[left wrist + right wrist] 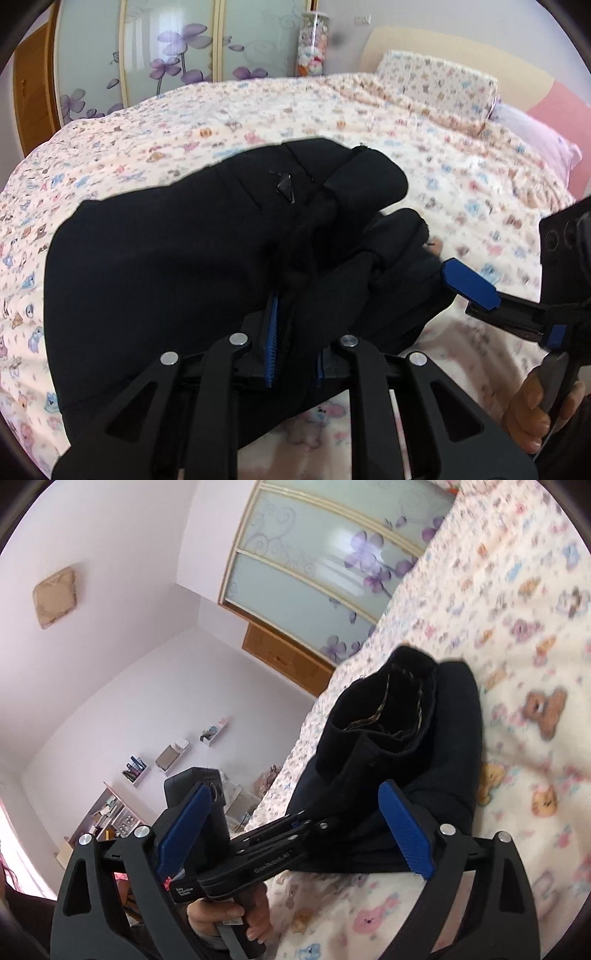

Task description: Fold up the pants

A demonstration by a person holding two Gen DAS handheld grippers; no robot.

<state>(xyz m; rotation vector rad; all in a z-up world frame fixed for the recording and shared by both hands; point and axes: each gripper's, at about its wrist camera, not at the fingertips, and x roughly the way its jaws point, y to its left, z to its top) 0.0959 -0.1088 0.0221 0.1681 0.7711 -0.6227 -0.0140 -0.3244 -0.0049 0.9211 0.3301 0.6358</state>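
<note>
My left hand-held gripper (293, 345) is clamped on a bunched fold of the black pants (177, 266), its blue pads (271, 343) pinching the cloth. The pants lie partly folded on the bed's animal-print bedspread (221, 122), the open waistband (391, 701) facing my right side. My right hand-held gripper (295, 834) stands with its jaws wide apart, nothing pressed between them; its right pad (404, 830) appears close to the pants' edge, though blur hides any contact. A pillow (439, 83) rests at the headboard.
</note>
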